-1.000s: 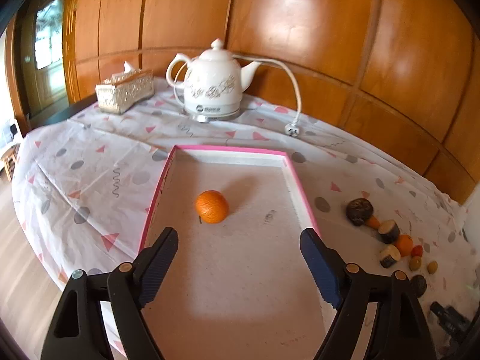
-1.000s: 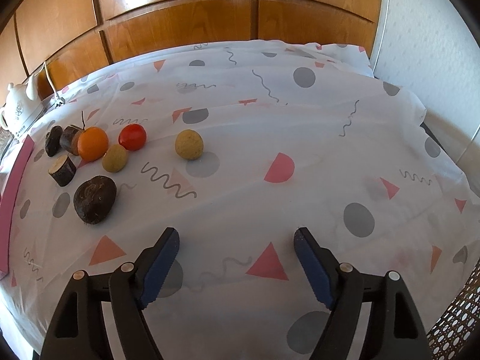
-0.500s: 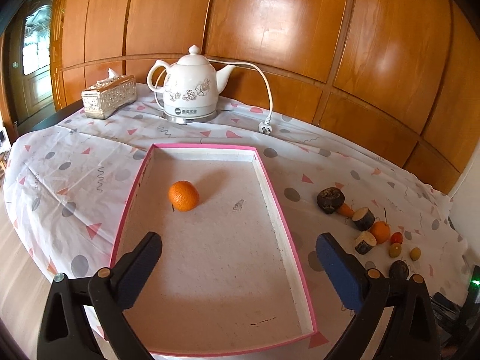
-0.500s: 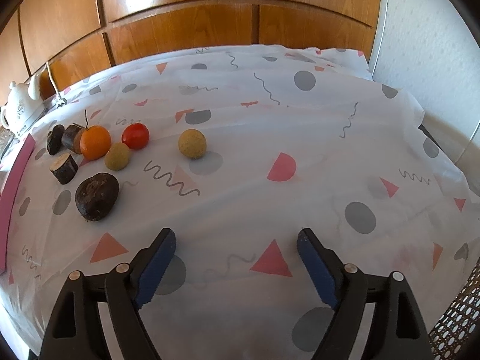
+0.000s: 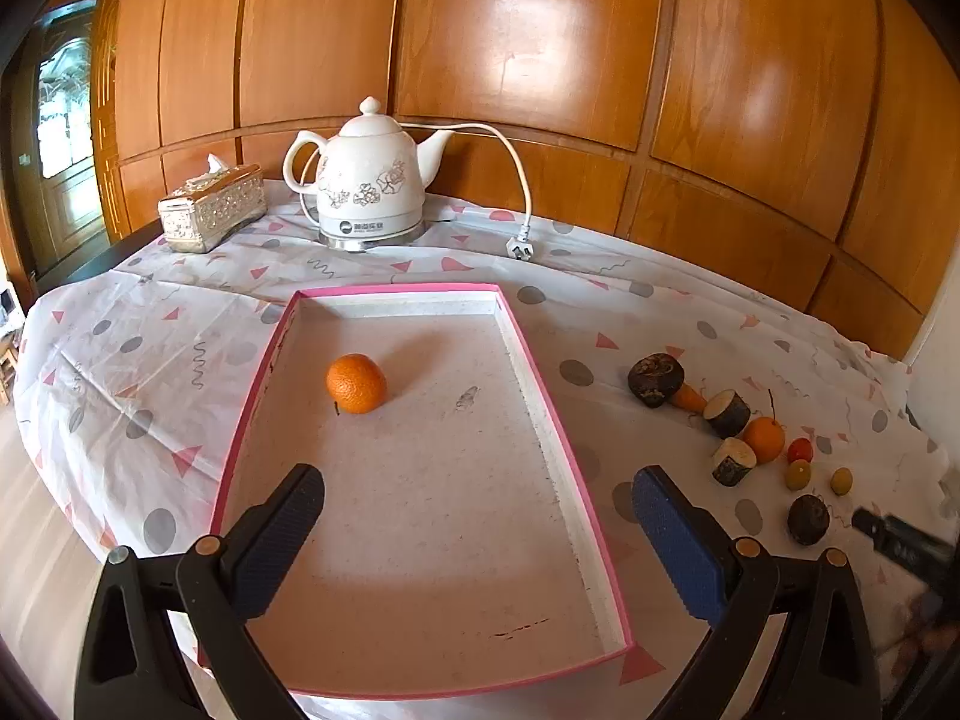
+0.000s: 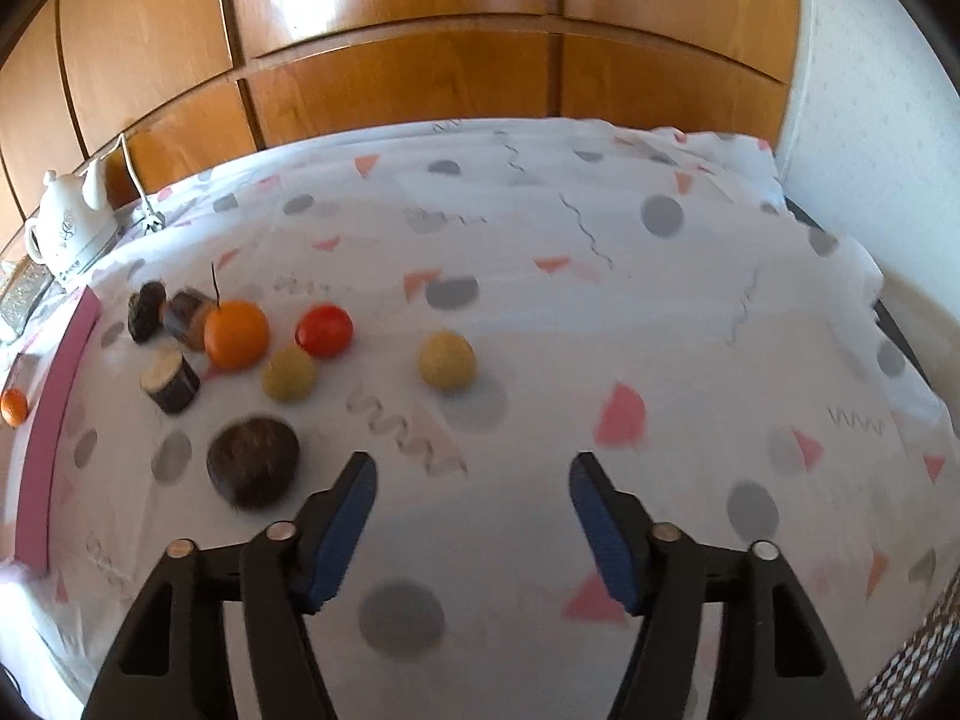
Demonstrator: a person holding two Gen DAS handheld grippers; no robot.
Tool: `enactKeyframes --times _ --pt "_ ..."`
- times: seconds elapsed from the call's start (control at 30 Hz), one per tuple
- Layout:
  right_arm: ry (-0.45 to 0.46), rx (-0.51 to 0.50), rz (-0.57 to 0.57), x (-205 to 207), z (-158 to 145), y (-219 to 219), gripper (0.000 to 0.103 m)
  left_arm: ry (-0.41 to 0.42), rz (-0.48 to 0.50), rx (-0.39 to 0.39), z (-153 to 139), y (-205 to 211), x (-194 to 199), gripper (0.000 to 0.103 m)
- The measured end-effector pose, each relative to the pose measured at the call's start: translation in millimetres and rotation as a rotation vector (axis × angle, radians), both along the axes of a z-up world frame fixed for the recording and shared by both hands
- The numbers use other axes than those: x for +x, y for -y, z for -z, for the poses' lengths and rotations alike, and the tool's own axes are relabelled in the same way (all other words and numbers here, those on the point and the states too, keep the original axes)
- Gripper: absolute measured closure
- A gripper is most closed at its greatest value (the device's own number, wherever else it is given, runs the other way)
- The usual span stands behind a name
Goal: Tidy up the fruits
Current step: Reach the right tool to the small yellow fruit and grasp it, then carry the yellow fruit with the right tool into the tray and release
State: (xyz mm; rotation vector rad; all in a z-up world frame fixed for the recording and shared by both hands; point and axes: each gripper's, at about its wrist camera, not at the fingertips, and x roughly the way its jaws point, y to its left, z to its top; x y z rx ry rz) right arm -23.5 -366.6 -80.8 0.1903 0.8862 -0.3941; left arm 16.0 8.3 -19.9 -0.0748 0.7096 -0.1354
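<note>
Wood panelling backs the cloth-covered counter [image 5: 150, 360]. Left tool [image 5: 474, 516] gapes empty over the pink tray [image 5: 543, 372] holding one orange [image 5: 356, 383]. Right tool [image 6: 472, 516], closing on nothing, hovers near loose fruits [image 6: 288, 354].

The kettle [image 5: 369, 189] base label is too small to read.

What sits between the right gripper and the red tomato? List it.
In the right wrist view, only bare patterned tablecloth lies between the empty, closing right gripper and the red tomato; a yellowish fruit sits just left of that line.
</note>
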Motion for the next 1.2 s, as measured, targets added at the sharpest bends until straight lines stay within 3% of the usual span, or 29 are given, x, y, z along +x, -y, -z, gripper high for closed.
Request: enactKeyframes --times 0.13,0.23,0.27,0.5,0.77,0.9,1.03,1.2 --pt "-0.010 -0.010 -0.007 26.6 -0.3 8.0 0.052 -0.007 -0.018 -0.005 1.3 -3.8 0.6 0.000" --pt "-0.026 -0.015 -0.012 41.5 2.1 13.1 0.054 -0.016 -0.037 -0.006 3.5 -8.0 1.2 0.000" --pt "-0.035 -0.009 -0.018 46.3 4.0 14.7 0.060 -0.018 -0.042 -0.007 3.8 -9.1 1.3 0.000" --pt "-0.071 -0.002 -0.034 60.4 16.4 18.9 0.077 -0.039 -0.095 -0.017 6.2 -21.2 1.3 0.000" --pt "-0.073 -0.006 -0.059 59.5 13.3 17.8 0.077 -0.059 -0.162 -0.017 7.9 -34.5 0.4 0.000" --pt "-0.013 -0.044 -0.109 52.7 -8.6 -0.3 0.077 -0.061 -0.203 -0.013 6.9 -42.6 -2.5 0.000" --pt "0.049 -0.013 -0.220 50.1 -33.3 -28.7 0.077 -0.061 -0.236 -0.018 5.7 -50.8 -5.1 0.000" --pt "0.064 0.066 -0.415 61.6 -45.3 -83.9 0.077 -0.058 -0.268 -0.027 4.1 -60.5 -7.9 0.000"
